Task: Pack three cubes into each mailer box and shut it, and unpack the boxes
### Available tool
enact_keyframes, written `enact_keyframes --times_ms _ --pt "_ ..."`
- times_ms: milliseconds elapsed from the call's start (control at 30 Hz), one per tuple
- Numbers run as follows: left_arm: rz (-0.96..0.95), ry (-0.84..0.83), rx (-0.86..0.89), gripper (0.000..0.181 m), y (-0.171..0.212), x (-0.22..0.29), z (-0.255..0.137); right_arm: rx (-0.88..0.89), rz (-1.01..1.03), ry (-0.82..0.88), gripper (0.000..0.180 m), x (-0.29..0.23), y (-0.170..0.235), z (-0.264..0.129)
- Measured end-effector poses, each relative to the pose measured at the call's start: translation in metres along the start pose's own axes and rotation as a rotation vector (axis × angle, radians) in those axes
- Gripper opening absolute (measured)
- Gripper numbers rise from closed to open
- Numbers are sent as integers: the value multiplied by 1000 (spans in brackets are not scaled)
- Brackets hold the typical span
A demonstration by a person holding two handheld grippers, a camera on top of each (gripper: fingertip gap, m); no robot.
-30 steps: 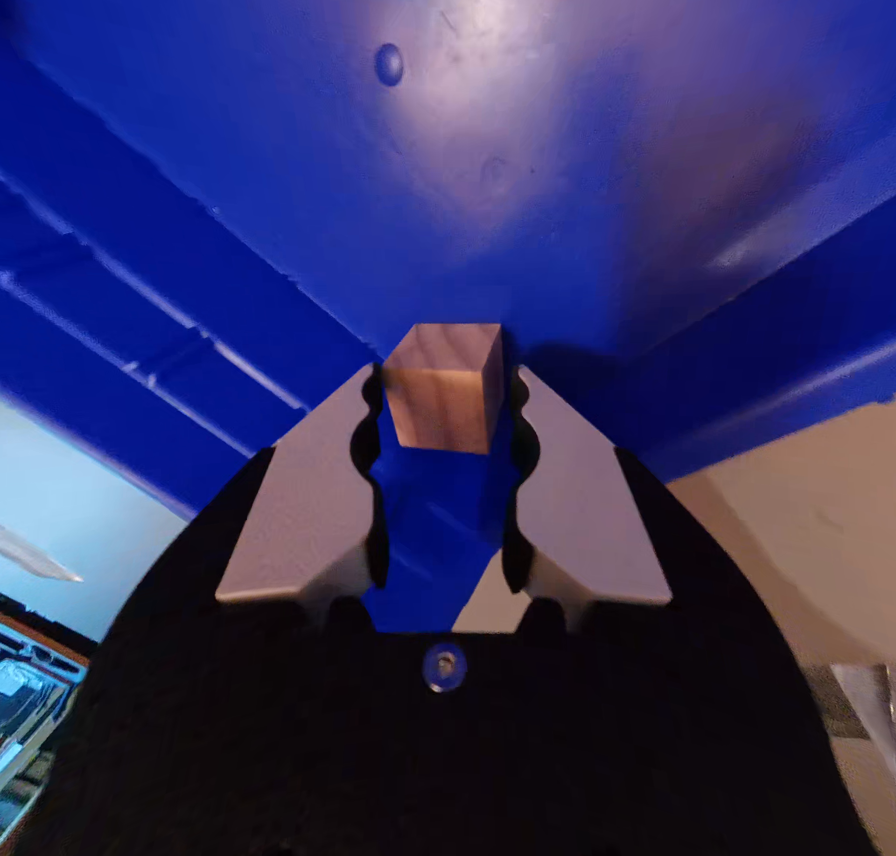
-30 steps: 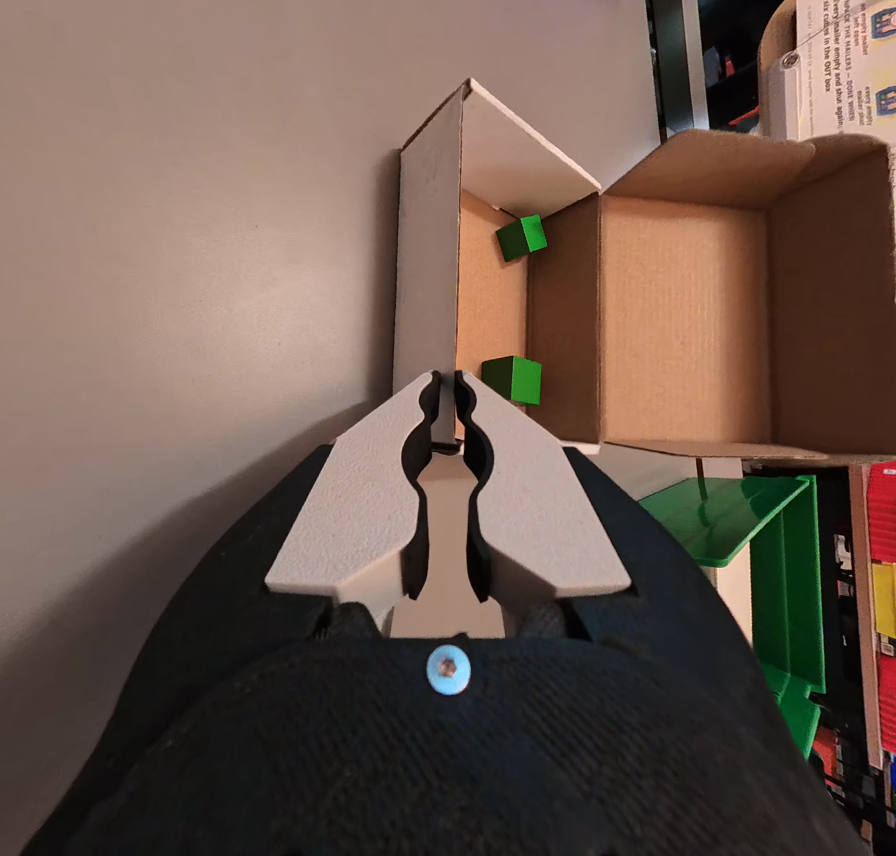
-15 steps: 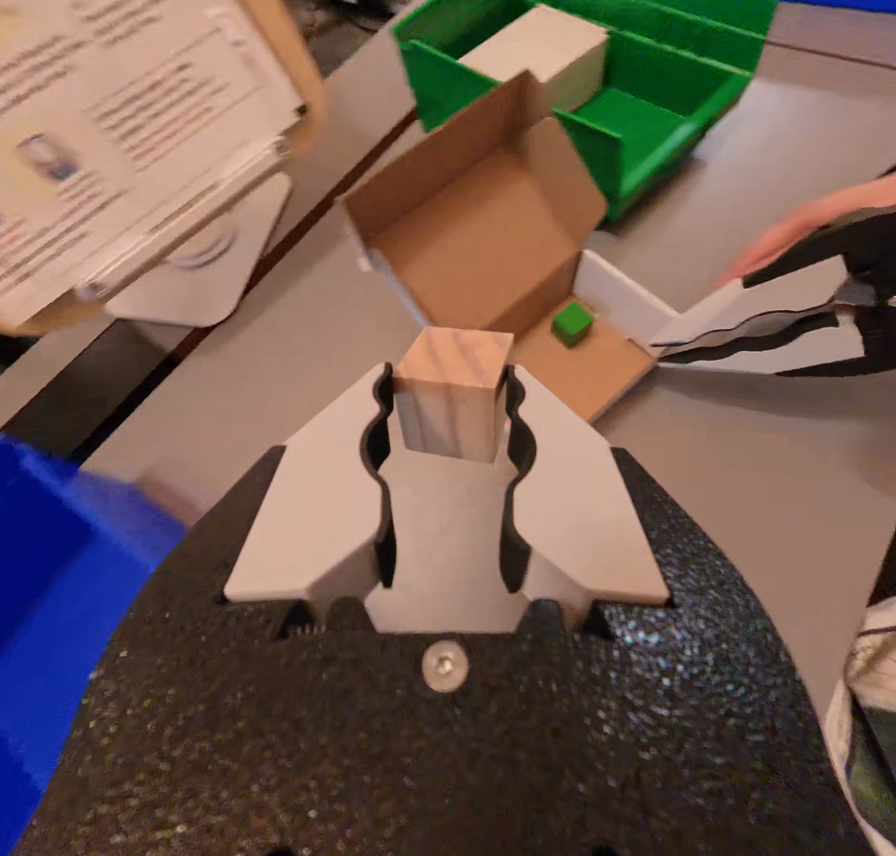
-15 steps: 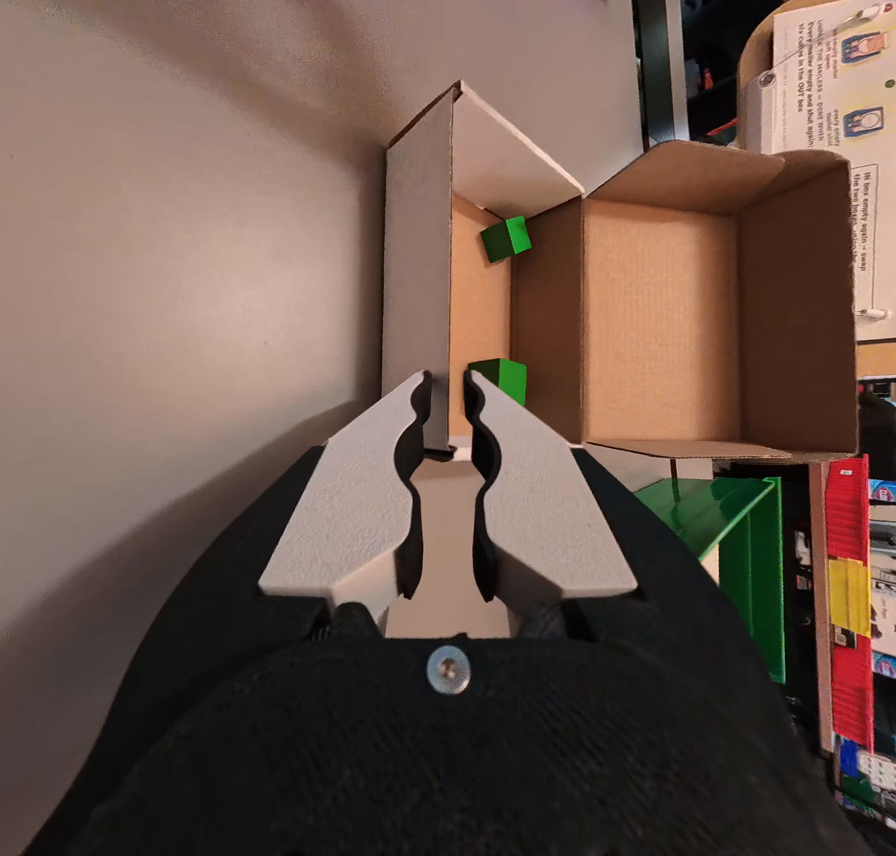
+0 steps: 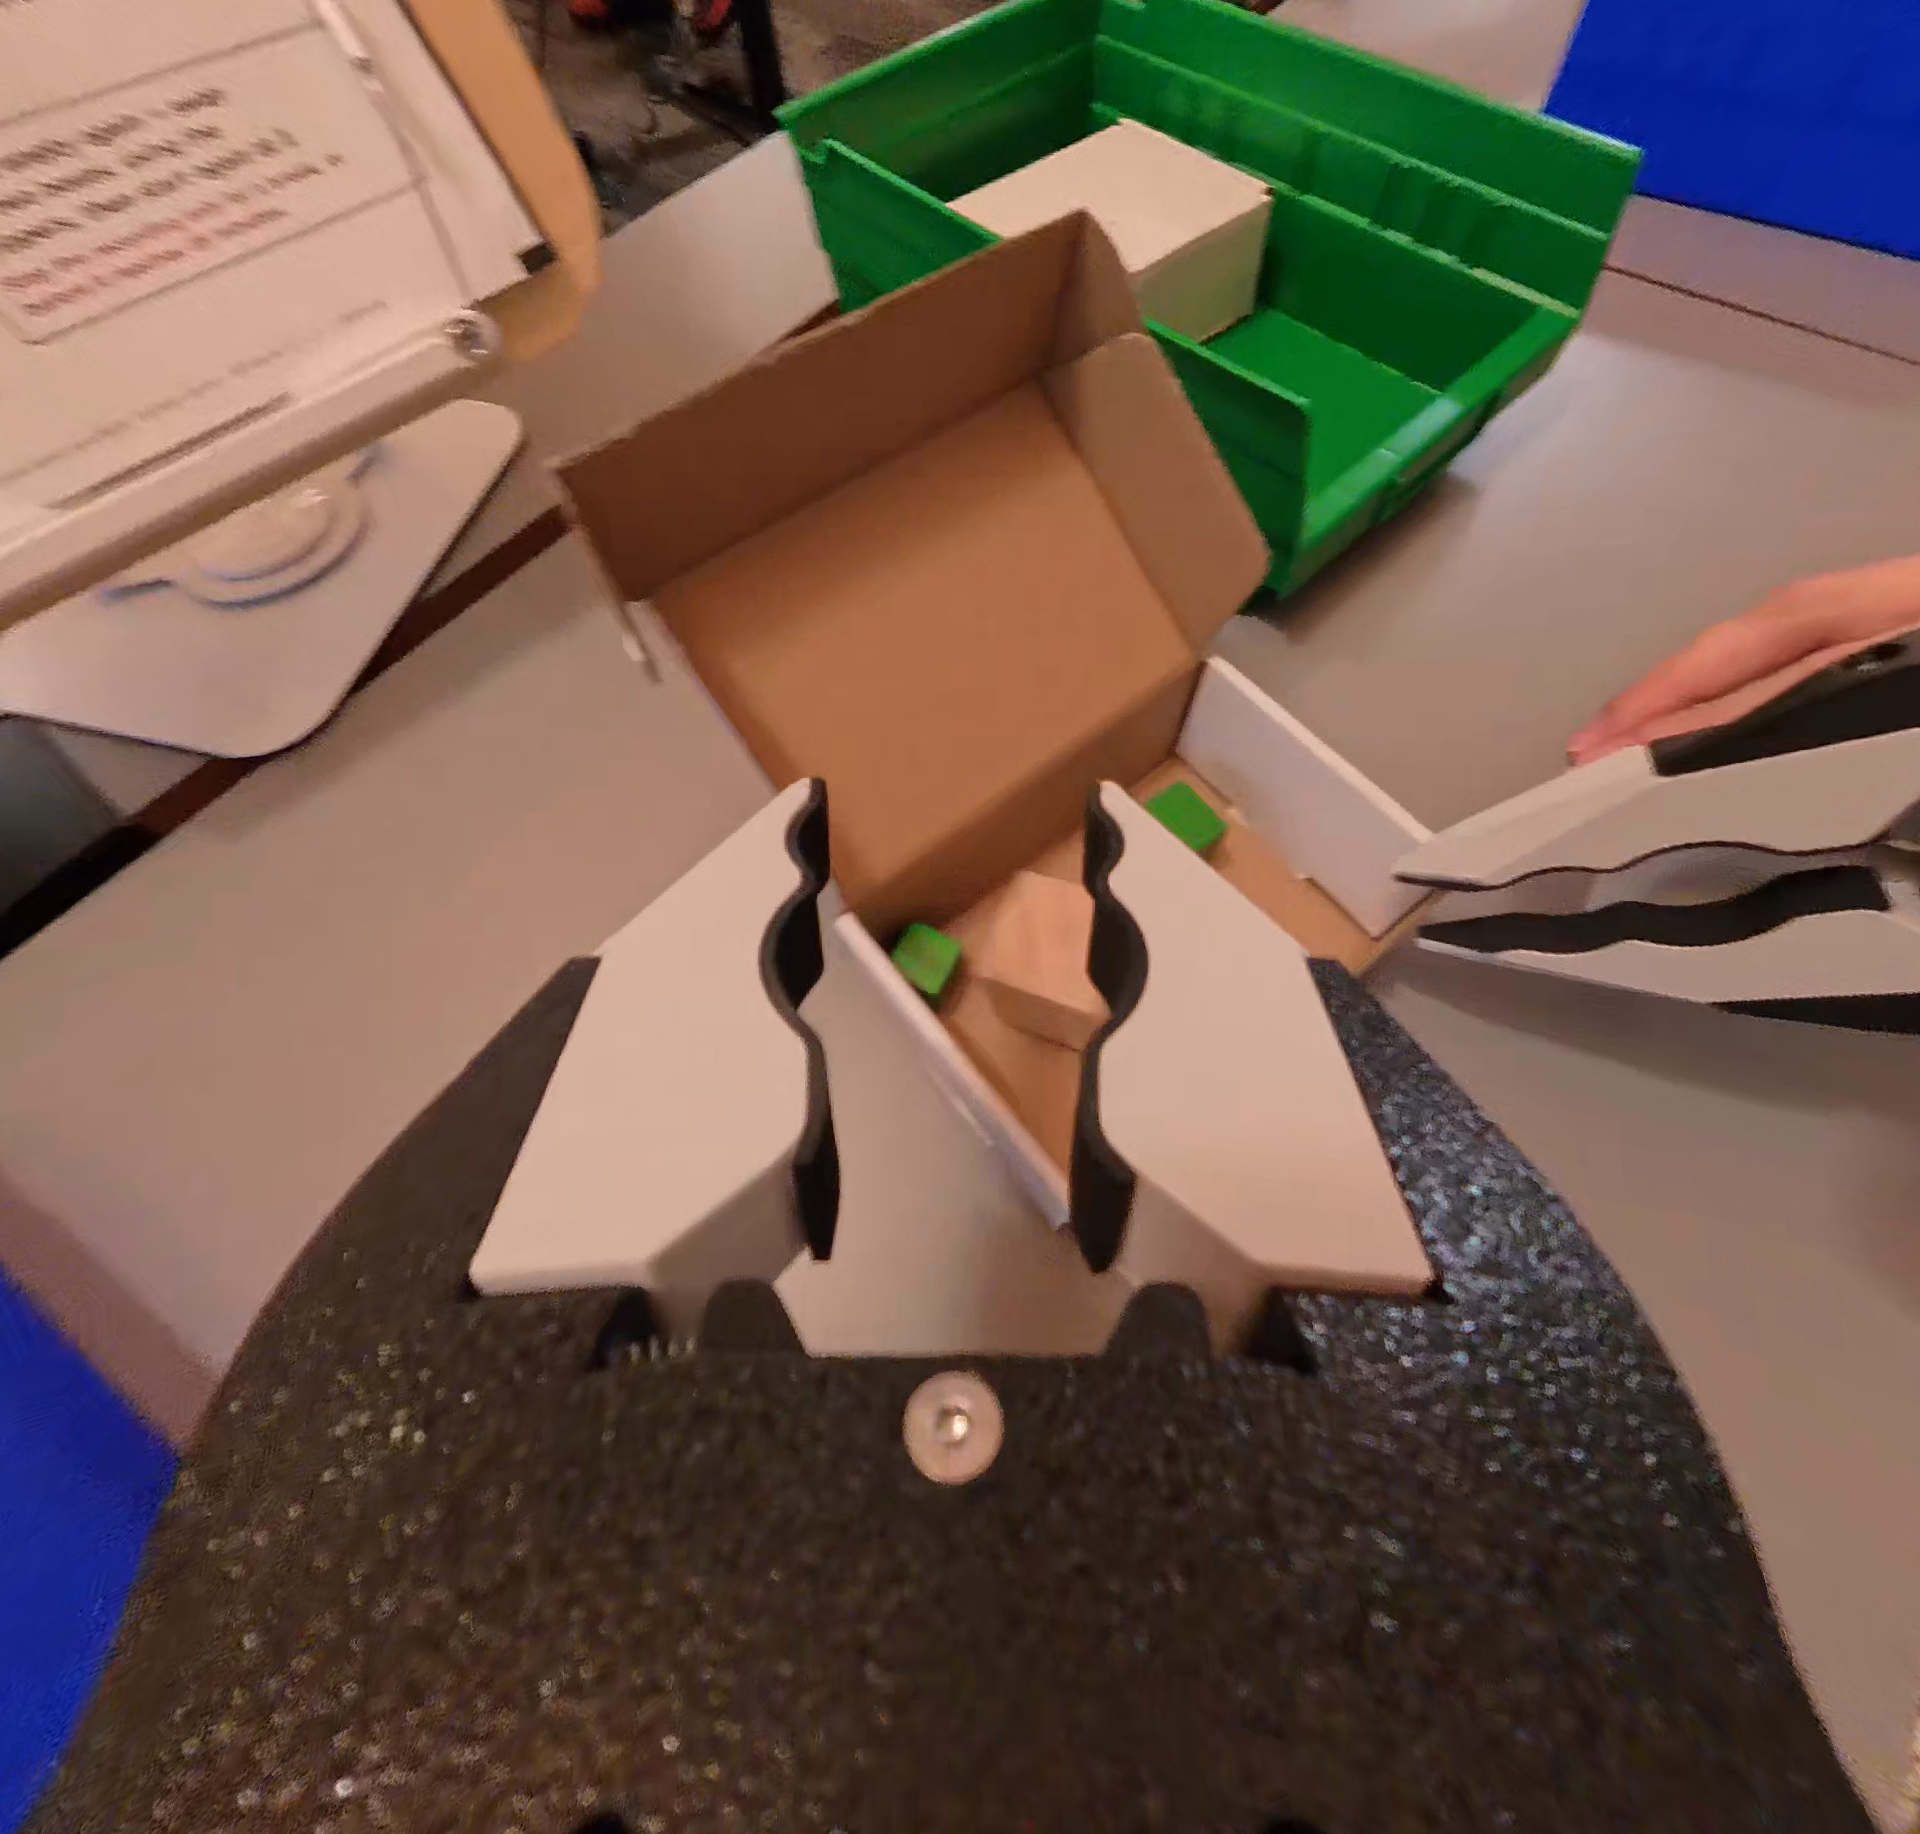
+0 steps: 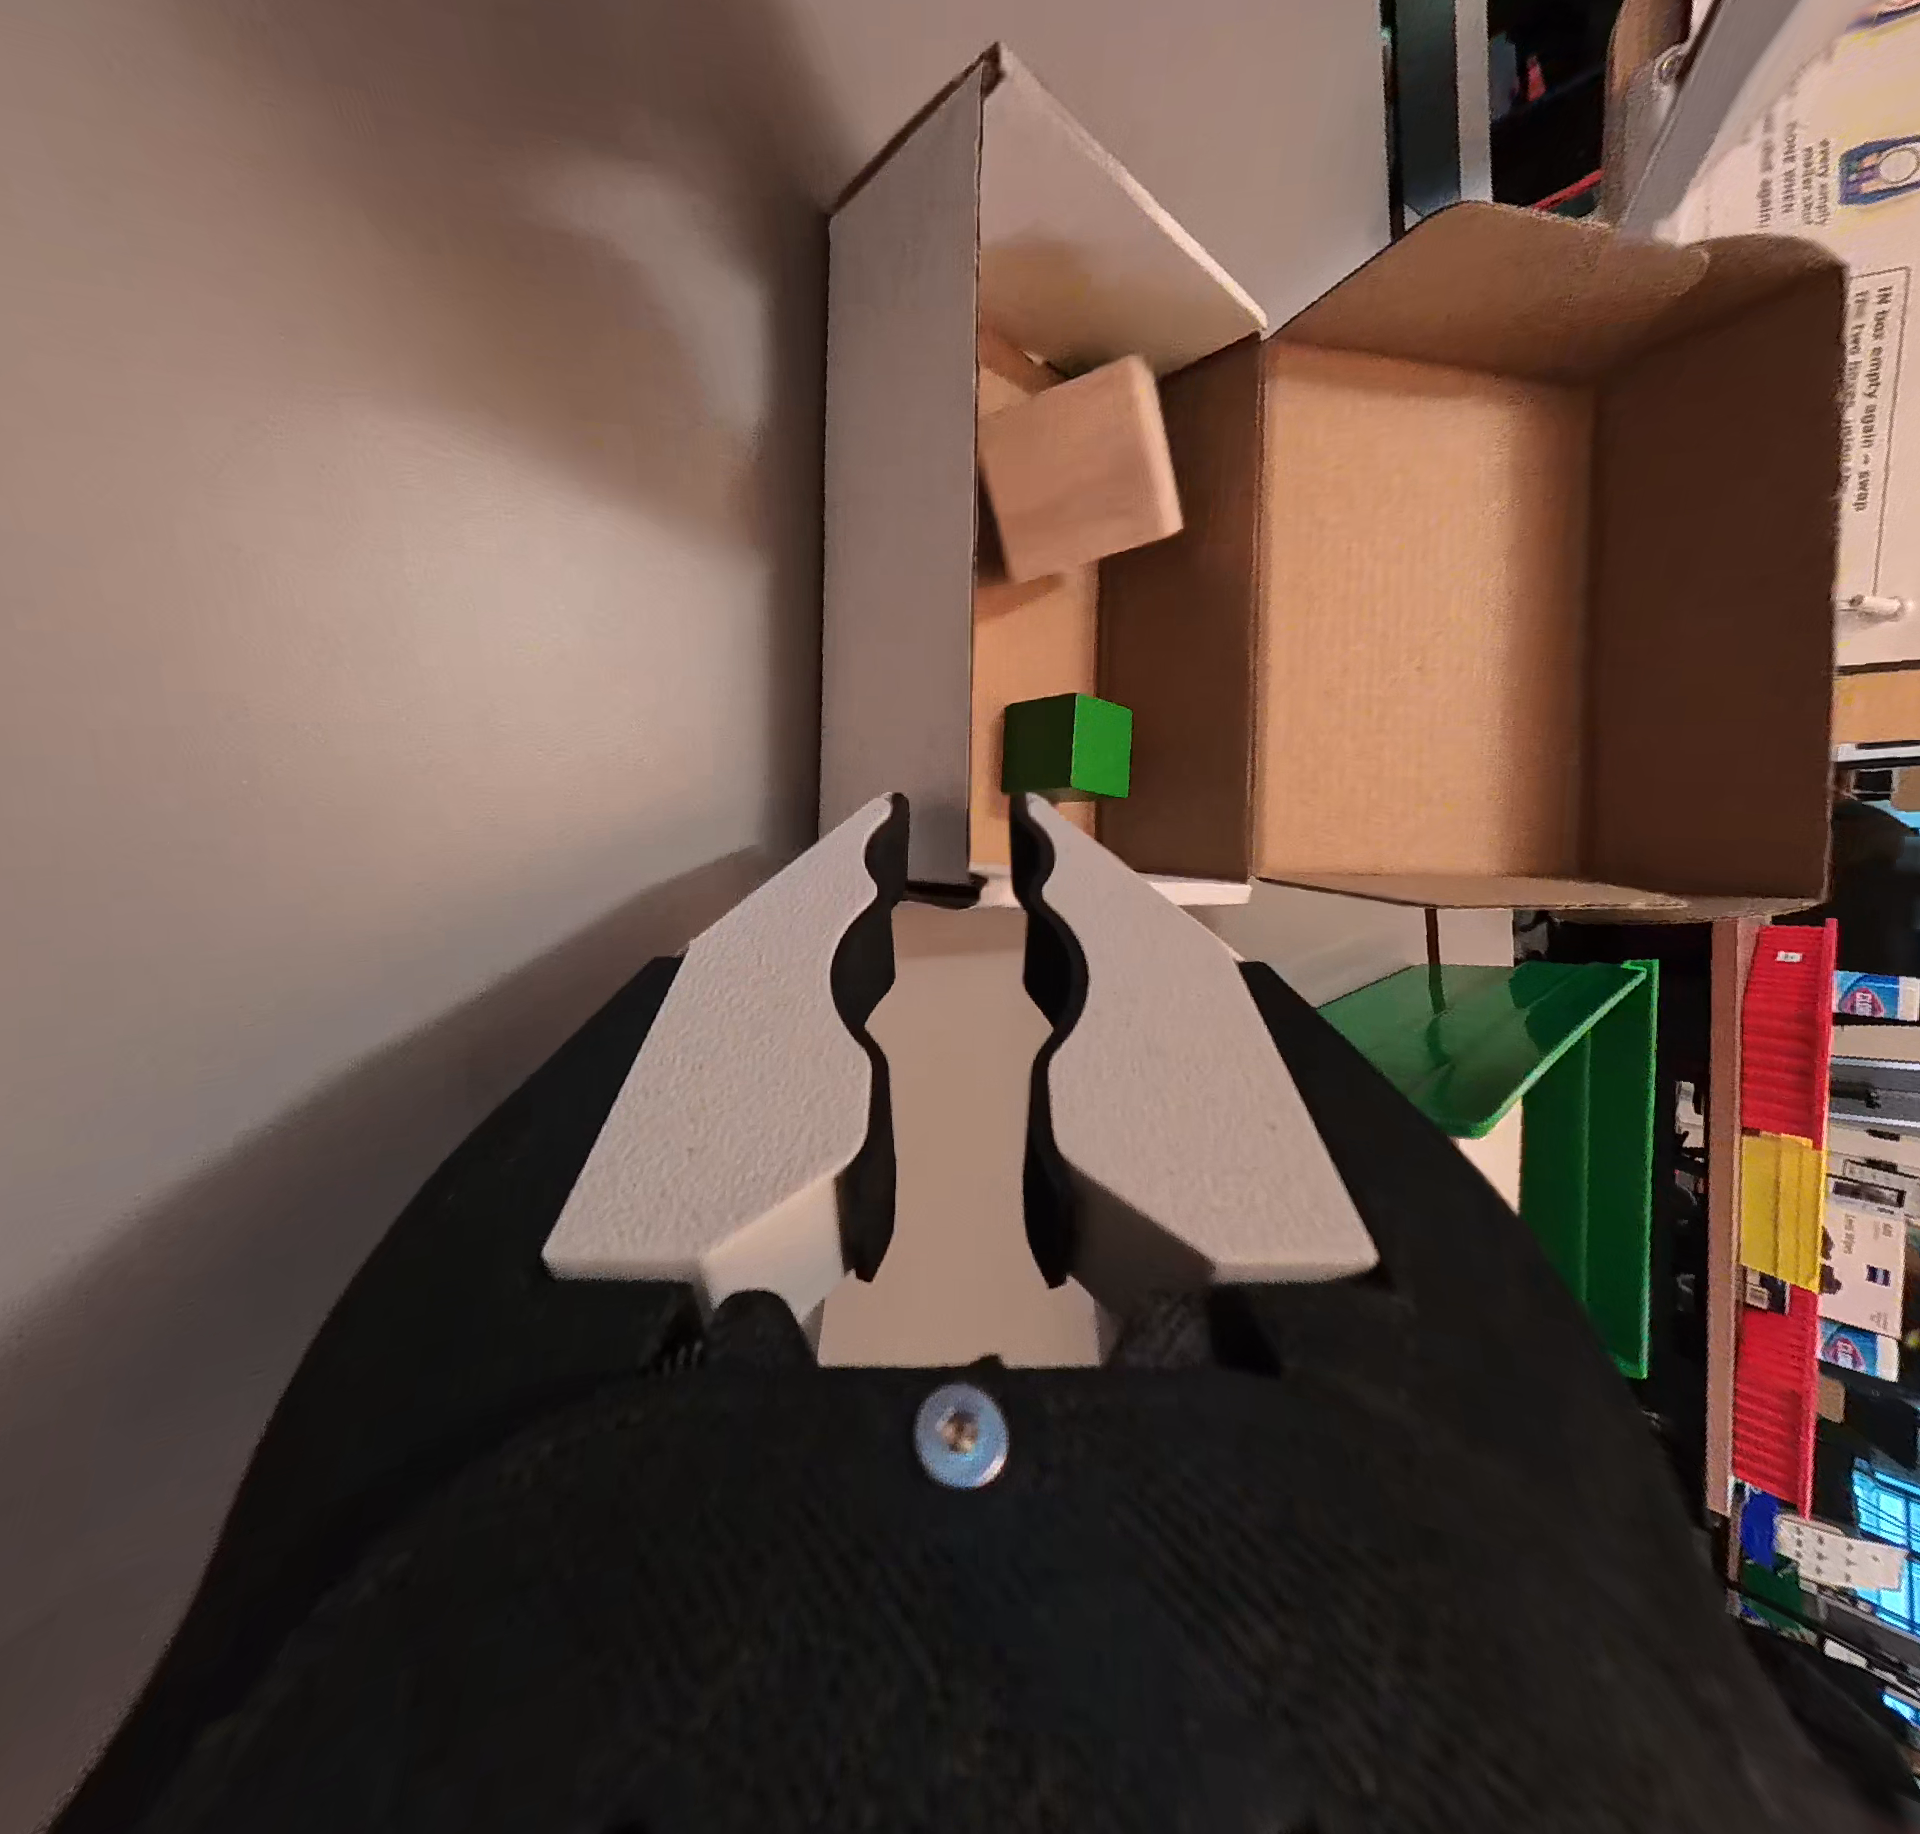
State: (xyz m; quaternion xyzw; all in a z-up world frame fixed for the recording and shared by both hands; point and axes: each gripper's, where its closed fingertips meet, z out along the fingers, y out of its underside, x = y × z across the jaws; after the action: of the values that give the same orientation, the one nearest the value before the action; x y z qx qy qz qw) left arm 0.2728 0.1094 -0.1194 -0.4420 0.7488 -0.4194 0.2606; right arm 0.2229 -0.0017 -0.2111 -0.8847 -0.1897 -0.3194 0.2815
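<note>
Grey table (image 5: 395, 911), 3 things resting on it.
Open mailer box (image 5: 1299, 797) in the middle, green bin (image 5: 1475, 330) behind it, white stand base (image 5: 260, 641) at far left.

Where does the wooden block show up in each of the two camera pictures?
Left wrist view: the wooden block is just below centre, inside the open cardboard box, between the near gripper's fingers.
Right wrist view: the block is above centre, tilted, inside the same box.
Shared landmark: the green cube in the box.
</note>
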Motion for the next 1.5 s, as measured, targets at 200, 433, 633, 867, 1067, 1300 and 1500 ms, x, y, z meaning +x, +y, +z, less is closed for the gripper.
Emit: enact_keyframes --times_ms 200,433,633,867,1067,1300,1500 --pt "-46 -202 1 42 -2 -48 -17 177 310 82 24 47 -8 -25" --pt "-165 -225 -18 39 -12 -57 22 178 1031 390 41 155 35 -17" --pt "-169 -246 -75 11 -2 -56 48 62 1084 271 34 150 44 27" --pt "-35 -371 105 2 -10 -52 33 120 1031 410 6 162 43 20" --pt "-38 -404 369 3 9 -19 8 265 1054 603 2 140 33 -5" --pt "30 -469 482 3 27 14 -18 322 990 717 2 104 18 -23" --pt "94 -484 363 3 61 40 -29 248 951 624 2 67 14 -34"
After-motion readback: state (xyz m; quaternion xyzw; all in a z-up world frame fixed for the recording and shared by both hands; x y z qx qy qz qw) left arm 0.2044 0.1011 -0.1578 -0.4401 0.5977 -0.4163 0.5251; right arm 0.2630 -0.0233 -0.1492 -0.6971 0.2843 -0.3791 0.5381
